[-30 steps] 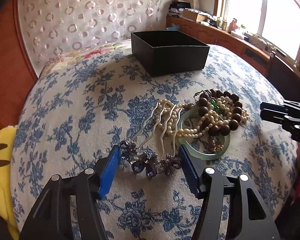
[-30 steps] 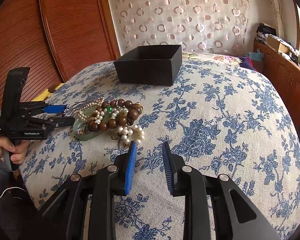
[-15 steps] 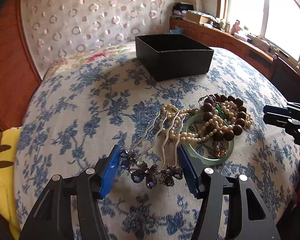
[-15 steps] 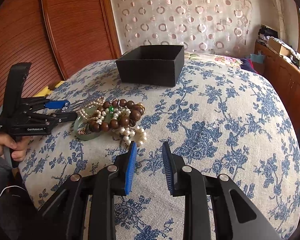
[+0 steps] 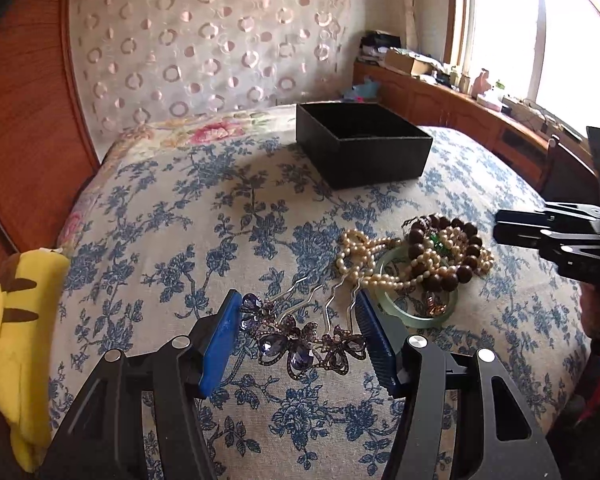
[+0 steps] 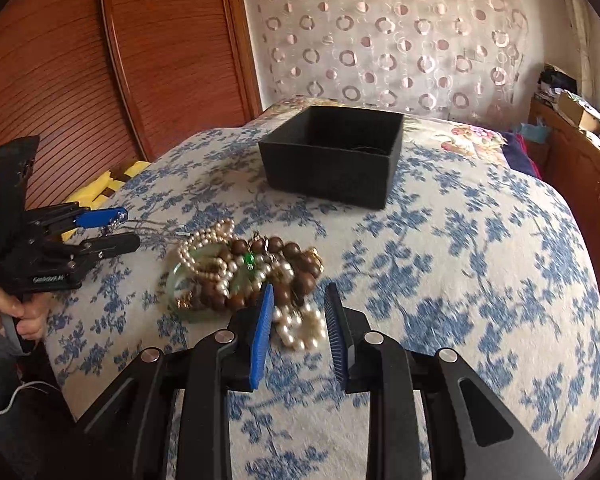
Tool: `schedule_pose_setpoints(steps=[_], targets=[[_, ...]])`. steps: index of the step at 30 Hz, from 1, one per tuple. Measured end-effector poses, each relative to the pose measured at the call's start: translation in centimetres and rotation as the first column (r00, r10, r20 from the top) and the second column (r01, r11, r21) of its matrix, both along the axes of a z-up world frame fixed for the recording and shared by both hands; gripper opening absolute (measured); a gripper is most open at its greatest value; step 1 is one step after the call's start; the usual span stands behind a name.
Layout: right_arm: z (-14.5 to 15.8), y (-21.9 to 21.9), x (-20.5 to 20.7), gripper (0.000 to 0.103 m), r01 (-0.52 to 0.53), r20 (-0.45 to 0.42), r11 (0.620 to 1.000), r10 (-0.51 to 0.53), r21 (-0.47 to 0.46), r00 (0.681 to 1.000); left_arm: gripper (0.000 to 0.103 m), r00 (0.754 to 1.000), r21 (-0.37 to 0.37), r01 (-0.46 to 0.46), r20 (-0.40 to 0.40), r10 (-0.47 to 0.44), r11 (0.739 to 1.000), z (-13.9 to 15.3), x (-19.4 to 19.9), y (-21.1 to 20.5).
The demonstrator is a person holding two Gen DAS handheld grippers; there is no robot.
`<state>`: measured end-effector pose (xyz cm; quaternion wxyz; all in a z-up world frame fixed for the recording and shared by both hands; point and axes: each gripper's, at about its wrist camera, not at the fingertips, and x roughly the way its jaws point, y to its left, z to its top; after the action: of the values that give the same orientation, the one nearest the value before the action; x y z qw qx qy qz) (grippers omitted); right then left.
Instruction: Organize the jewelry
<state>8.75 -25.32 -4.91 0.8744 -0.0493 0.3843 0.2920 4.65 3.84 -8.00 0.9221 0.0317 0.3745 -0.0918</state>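
Blue-padded fingers of the left tool point(image 5: 296, 330) stand on either side of the purple jewelled hair comb point(image 5: 300, 340), whose flower-shaped head spans the gap and reaches both pads; whether it is actually pinched cannot be told. The comb's wavy metal prongs point away from the tool toward the jewelry pile, and its prong tips lie beside the pearl necklace point(image 5: 364, 256). The pile rests on the blue floral bedspread point(image 5: 204, 216) and comprises the pearl strand, a dark wooden bead bracelet point(image 5: 448, 252) and a pale green bangle point(image 5: 420, 316), all overlapping. The right tool point(image 6: 298, 318) has its fingers spread, positioned low at the near edge of the same pile, with a cluster of pearls point(image 6: 302, 328) between the two blue pads and touching neither clearly. An open black box point(image 6: 332, 152) sits farther up the bed, well apart from the pile. A yellow plush toy point(image 5: 16, 320) lies at the bed's left edge.
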Motion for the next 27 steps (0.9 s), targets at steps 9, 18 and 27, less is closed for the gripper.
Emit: schedule_pose_setpoints(steps=[9,18,27], targets=[[0.2,3.4,1.1,0.029,-0.091,-0.006,0.996,0.091,-0.020,0.996,0.056,1.000,0.001,0.003,0.017,-0.003,1.000,0.3,-0.1,-0.3],[-0.8,6.1,2.7,0.028,-0.159,-0.046,0.984,0.156,-0.082,0.987,0.056,0.999,0.005,-0.014,0.048,0.014,1.000,1.3,-0.4,0.2],[-1.1,6.0,3.3,0.008,-0.170,-0.078,0.983,0.165,-0.064,0.983,0.056,0.999,0.006,-0.006,0.049,0.006,1.000,1.3,-0.3,0.1]])
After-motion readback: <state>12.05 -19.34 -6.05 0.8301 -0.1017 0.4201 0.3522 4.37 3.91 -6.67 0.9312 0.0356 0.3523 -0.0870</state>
